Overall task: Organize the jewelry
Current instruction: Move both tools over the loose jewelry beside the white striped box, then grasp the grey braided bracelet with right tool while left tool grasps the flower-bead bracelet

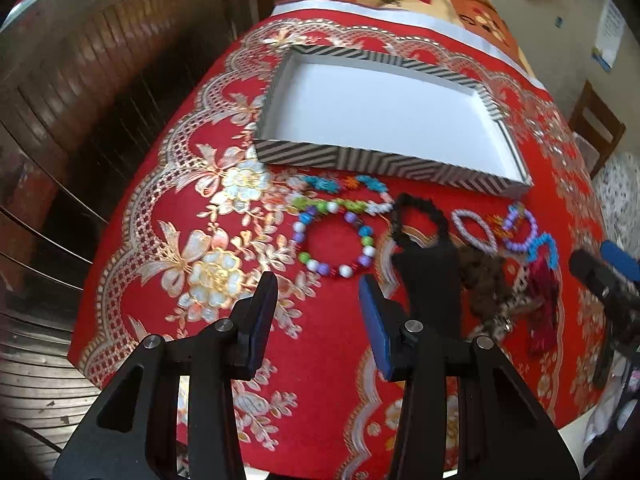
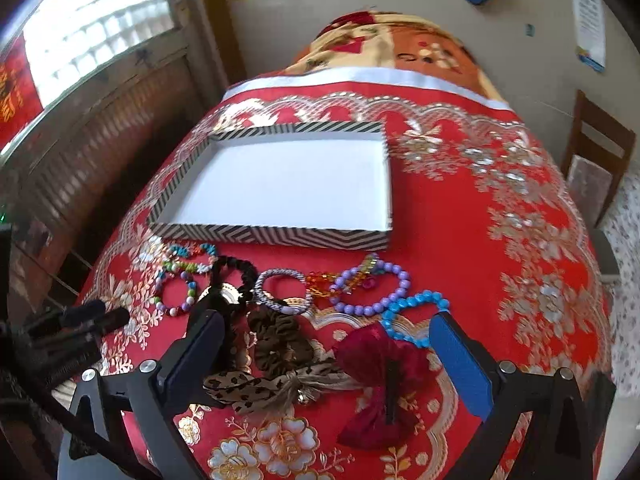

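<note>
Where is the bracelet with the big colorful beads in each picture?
Left wrist view: the multicolored bead bracelet lies at the picture's center, just beyond the open left hand-held gripper.
Right wrist view: the same bracelet is small at the left, beside the black scrunchie.
Shared landmark: the striped box, empty, lies just behind the row of jewelry in both views.

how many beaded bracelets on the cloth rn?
5. Multicolour one far left, teal-and-green one just behind it by the box, white-lilac one mid-row, purple one to its right, blue one nearest the right claw. Hair ties may hide more.
</note>
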`<state>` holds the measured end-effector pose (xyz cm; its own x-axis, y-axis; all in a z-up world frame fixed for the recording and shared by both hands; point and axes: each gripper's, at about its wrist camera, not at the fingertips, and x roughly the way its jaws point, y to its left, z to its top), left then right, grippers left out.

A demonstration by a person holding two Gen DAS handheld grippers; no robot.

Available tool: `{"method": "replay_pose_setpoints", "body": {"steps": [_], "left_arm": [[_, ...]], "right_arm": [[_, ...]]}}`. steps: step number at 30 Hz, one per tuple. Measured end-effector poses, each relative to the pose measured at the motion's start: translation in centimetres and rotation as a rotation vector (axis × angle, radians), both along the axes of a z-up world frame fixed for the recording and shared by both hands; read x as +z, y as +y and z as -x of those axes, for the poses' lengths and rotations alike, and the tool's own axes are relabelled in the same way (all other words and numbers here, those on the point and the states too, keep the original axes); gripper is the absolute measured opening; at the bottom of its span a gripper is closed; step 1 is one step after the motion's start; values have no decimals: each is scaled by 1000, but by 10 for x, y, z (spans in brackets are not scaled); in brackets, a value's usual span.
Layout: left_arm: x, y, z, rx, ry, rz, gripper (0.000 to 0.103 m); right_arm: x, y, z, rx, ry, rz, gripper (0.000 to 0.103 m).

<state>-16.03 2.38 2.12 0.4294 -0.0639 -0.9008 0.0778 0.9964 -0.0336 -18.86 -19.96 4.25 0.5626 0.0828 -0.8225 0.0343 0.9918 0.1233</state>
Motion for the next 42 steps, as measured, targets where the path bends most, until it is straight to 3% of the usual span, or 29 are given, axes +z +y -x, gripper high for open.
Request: {"method": "replay_pose_setpoints", "body": {"steps": [9,13,16,22,29,36,42], "left_arm": [[-16,17,-35,24,58,48,42],[-23,23,-56,39,83,60,42],[-27,21,-70,32,96,62,42],[-44,22,-95,23,148,74,42],[-59,26,-116,35,189,88,42],[-64,19,-127,6,190,56,47],[-70,-1,-129,-63,181,-31,58]], "right_arm": [[-26,12,-31,102,38,-30,83],[-38,13,-49,144,58,-32,61],[-48,13,-65,174,81,-34,53],[-67,29,-86,282,134,60,45],[-83,33,-98,372,184,121,44],[-94,34,-109,404,179,130,34],[-92,32,-109,395,156,120,12]]}}
